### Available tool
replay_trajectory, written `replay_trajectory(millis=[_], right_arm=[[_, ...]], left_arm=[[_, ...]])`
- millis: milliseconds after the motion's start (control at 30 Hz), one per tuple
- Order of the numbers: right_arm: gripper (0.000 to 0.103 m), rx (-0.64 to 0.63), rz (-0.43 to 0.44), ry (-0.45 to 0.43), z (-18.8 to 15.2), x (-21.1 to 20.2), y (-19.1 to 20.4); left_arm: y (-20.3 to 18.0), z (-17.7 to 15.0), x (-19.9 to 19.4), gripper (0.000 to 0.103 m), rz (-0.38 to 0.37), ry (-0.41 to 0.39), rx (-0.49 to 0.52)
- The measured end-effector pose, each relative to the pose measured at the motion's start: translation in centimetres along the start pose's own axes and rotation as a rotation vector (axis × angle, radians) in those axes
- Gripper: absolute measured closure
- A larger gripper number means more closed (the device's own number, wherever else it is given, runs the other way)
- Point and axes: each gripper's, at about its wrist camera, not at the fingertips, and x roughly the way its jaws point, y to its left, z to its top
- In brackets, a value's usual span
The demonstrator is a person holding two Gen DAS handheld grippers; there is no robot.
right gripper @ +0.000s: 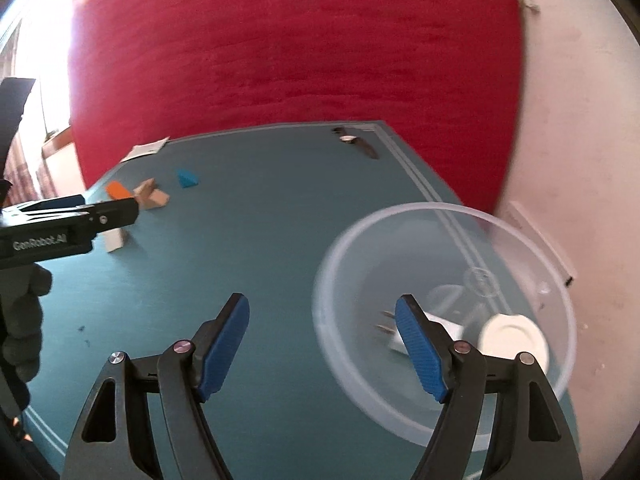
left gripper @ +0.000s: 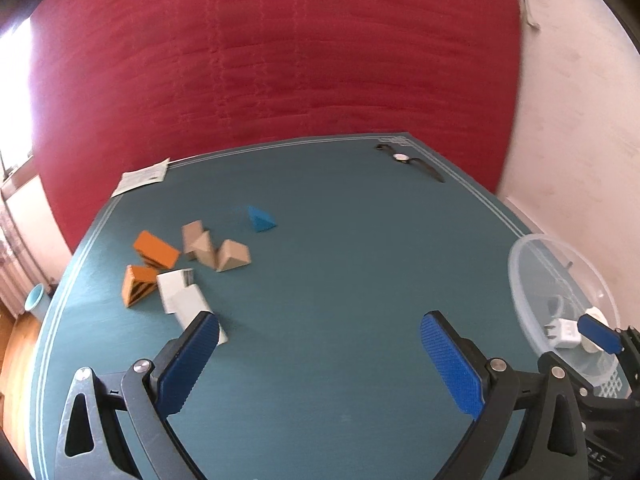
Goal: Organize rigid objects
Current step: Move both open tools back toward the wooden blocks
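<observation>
mat (left gripper: 320,280) centre bare; blocks (left gripper: 192,256) crowd 10 o'clock, bowl (left gripper: 520,280) blocks 3 o'clock, watch (left gripper: 400,157) at 1.

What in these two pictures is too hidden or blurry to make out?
- White box: near end hidden behind a jaw, left wrist view.
- Charger in the clear bowl: part covered by a jaw, blurred, right wrist view.
- Watch: dial too small, both views.
- Paper: print unreadable.

Both claws point forward and downward with nothing between their blue pads: the left claw (left gripper: 320,332) gapes wide, and the right claw (right gripper: 322,314) stands open too.
</observation>
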Motion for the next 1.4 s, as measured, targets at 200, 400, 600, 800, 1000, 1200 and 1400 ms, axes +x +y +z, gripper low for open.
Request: replay_trajectory(millis=[200, 400, 600, 800, 1000, 1200, 1400], right_arm=[[0.026, -0.039, 0.066, 0.023, 0.8, 0.9, 3.1], [0.026, -0.097, 0.114, 0.041, 1.5, 2.2, 6.7], [0.026, -0.09, 0.161, 0.087, 1.9, 4.4, 9.0], [0.026, -0.1, 0.213, 0.122, 2.2, 6.4, 11.4], [0.026, -0.119, 0.248, 0.132, 2.6, 7.4, 13.6], [0.026, -0.133, 0.272, 0.146, 2.7, 8.1, 15.3], [0.026, -0.155, 0.294, 0.147, 3.1, 8.7, 16.8]], left_arm=[[2.6, -0.2, -0.3, 0.001, 0.039, -0.008, -0.033], [5.1, -0.3, -0.2, 0.001, 0.075, -0.008, -0.058], [7.7, -0.6, 0.1, 0.001, 0.117, -0.003, -0.084], [9.9, -1.0, 0.7, 0.001, 0.149, 0.011, -0.104], [12.2, -1.7, 1.3, 0.001, 0.192, 0.029, -0.113], [14.7, -2.5, 1.7, 0.001, 0.237, 0.052, -0.14], [16.8, -3.1, 1.7, 0.001, 0.269, 0.063, -0.17]])
